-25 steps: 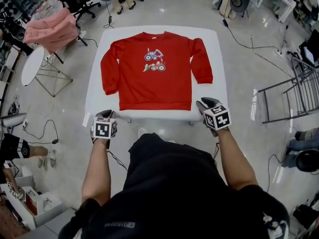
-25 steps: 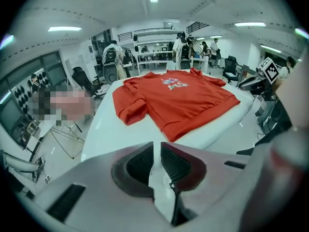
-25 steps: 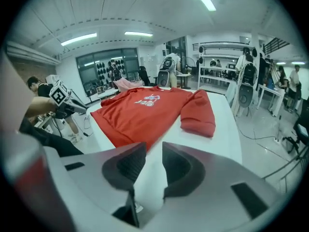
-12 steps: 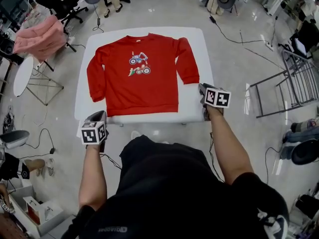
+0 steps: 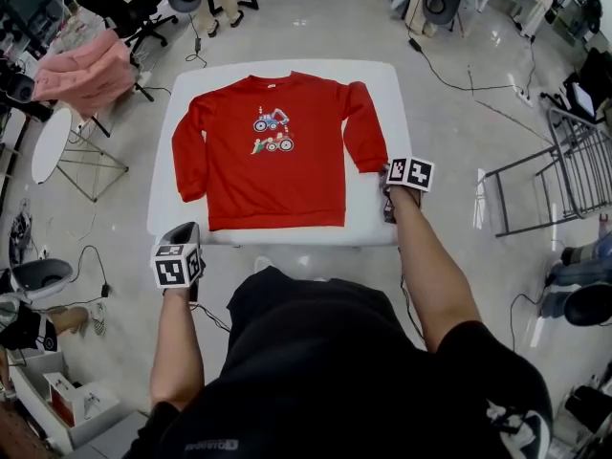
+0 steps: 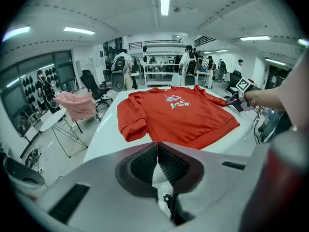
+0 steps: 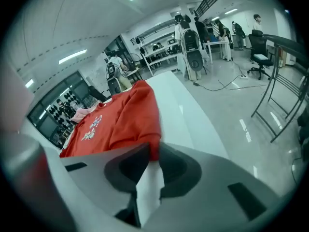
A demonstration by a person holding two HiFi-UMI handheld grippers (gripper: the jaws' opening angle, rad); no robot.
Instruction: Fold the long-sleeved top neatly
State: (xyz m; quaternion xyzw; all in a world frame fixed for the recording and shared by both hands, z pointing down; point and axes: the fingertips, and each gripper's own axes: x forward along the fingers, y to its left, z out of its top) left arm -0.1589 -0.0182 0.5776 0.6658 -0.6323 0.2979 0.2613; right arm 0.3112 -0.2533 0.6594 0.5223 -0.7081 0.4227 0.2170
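Left tool (image 6: 157,149) together, empty; right tool (image 7: 153,152) just narrowing, apart, empty, beside vehicle-print top's (image 5: 273,165) cuff (image 5: 373,165).

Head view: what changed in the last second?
The right gripper swung from the table's front edge up to the red top's cuff on that side, rolling as it went. Its jaws have been closing but stand apart, with the cuff at their tips, not gripped. The left gripper closed on nothing, off the front-left corner. The top lies flat, unmoved.
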